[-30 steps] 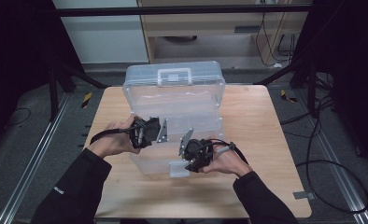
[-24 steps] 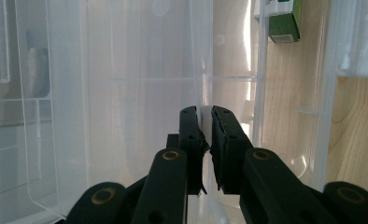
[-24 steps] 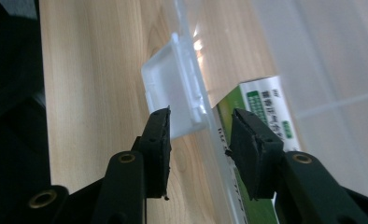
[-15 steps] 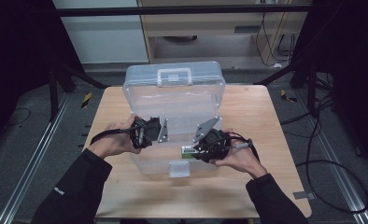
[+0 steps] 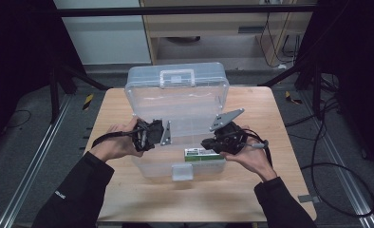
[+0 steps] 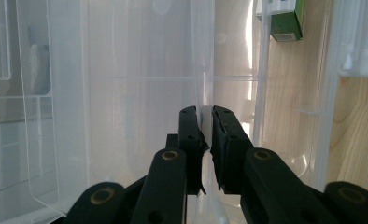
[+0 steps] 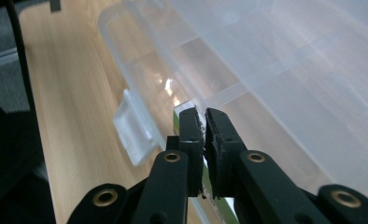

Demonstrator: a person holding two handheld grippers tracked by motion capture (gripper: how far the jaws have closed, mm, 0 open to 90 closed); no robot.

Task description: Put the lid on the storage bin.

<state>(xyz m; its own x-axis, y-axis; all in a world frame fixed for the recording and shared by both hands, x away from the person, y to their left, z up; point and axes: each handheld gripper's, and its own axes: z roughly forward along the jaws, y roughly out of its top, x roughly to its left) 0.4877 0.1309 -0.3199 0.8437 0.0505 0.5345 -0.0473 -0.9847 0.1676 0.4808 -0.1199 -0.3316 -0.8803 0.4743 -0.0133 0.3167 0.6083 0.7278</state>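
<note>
A clear plastic storage box (image 5: 149,167) stands on the wooden table with its lid (image 5: 175,92) raised behind it. My left gripper (image 5: 170,134) is at the box's left side, shut on the thin clear wall (image 6: 205,84) that shows between its jaws (image 6: 208,114). A green and white carton (image 5: 200,154) lies inside near the front wall; it also shows far off (image 6: 287,21). My right gripper (image 5: 207,143) hovers just right of the carton. Its jaws (image 7: 201,114) have just been closing and now stand together with nothing between them, the carton (image 7: 176,121) below.
The box's white latch (image 5: 182,172) (image 7: 133,133) hangs over the front wall. Bare table (image 5: 280,123) lies right of the box and in front of it. A cabinet and cables stand beyond the table's far edge.
My right gripper has drawn back to the right and upward from the box's front middle, leaving the green carton lying inside, and its jaws have come together. The left gripper has kept still.
</note>
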